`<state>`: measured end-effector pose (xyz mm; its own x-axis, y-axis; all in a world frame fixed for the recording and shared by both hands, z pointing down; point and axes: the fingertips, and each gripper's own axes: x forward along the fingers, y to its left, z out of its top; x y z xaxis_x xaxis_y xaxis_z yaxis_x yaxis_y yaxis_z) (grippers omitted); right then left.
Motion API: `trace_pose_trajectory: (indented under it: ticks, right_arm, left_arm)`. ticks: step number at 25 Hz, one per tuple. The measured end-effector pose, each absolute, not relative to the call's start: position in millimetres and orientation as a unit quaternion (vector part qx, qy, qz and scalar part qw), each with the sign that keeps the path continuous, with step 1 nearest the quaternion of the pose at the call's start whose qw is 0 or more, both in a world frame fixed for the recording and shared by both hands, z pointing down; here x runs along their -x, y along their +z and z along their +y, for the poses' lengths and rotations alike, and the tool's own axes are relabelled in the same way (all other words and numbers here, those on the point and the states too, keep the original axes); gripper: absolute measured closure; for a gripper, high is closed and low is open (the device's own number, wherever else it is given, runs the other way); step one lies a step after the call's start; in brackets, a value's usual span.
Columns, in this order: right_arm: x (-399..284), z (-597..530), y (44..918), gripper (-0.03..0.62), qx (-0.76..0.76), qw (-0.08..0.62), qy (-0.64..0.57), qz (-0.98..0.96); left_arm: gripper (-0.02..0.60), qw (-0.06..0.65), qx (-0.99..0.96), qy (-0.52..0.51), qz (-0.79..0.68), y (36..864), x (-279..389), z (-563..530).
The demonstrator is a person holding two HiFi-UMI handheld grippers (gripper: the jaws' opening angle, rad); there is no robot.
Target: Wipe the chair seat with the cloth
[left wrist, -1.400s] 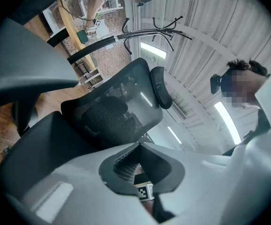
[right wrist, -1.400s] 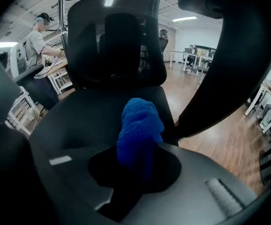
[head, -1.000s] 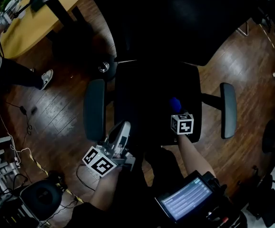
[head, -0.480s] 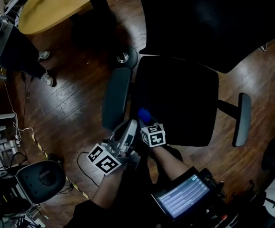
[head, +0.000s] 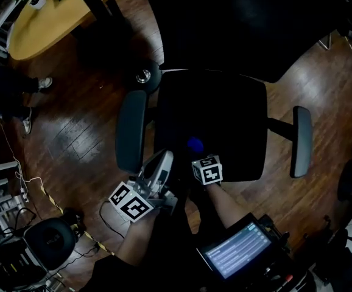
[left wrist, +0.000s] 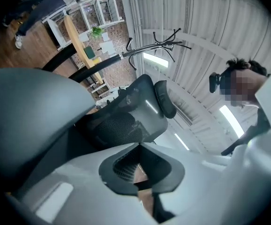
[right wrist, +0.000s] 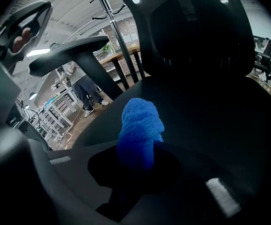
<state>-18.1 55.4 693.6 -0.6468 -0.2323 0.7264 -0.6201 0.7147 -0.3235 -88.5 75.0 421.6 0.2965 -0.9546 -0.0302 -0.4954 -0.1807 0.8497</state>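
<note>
Fingers of the right gripper (right wrist: 135, 156) pinch a bunched blue terry cloth (right wrist: 140, 121) near the front edge of the black office chair seat (head: 225, 114). The left gripper (head: 162, 163) is closed and empty. Drag across the seat could pull the wad loose.

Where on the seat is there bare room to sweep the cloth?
The seat is bare from the cloth back to the backrest and across to the right armrest. The front left corner is crowded: the left gripper sits by the left armrest, close to the right gripper holding the cloth.
</note>
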Motion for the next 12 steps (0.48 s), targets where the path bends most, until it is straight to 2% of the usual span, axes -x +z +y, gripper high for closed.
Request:
trace_pose_trajectory:
  ticks: [8, 12]
  right_arm:
    - [-153.3, -11.1, 691.9, 0.545, -0.382, 0.365, 0.28, -0.801]
    - [-205.1, -30.4, 684.1, 0.545, -0.426, 0.364, 0.286, -0.778]
  left_arm:
    - [0.588, 0.402, -0.74, -0.277, -0.462, 421.0, 37.8, 41.2]
    - [0.588, 0.409, -0.751, -0.27, -0.443, 422.3, 17.4, 27.6]
